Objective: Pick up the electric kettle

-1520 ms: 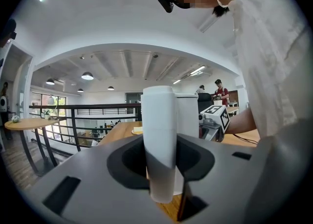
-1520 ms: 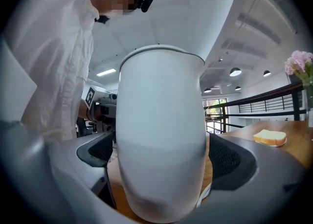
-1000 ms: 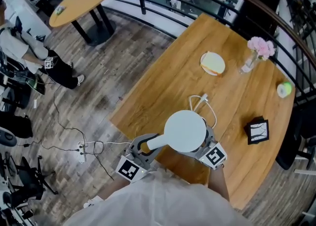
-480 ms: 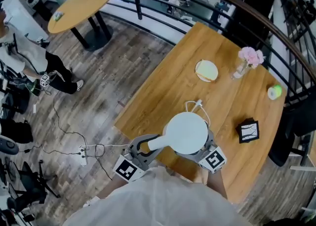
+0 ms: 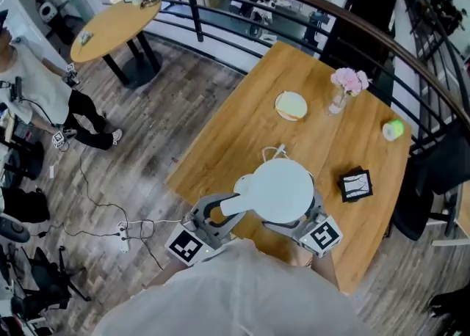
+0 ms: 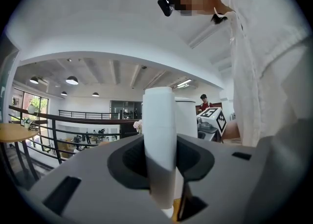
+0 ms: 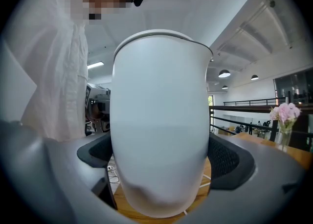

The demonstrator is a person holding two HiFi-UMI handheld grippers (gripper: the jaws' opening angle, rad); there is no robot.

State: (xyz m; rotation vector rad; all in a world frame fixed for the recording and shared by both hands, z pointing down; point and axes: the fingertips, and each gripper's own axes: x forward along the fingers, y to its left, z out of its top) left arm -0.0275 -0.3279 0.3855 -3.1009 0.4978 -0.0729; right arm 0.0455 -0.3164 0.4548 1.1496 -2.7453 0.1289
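The electric kettle [image 5: 277, 191] hangs higher over the near edge of the surface [image 5: 235, 133] than a second ago. The left hand-held gripper [image 6: 159, 162] clamps its handle [image 6: 158, 120], and the right hand-held gripper [image 7: 161, 169] squeezes its sides. The pick-up looks essentially done.

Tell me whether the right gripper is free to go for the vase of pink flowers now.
Probably not. The right gripper is shut on the kettle body, the left gripper on its handle, holding it off the table. The vase stands across the table; the kettle would need setting down first.
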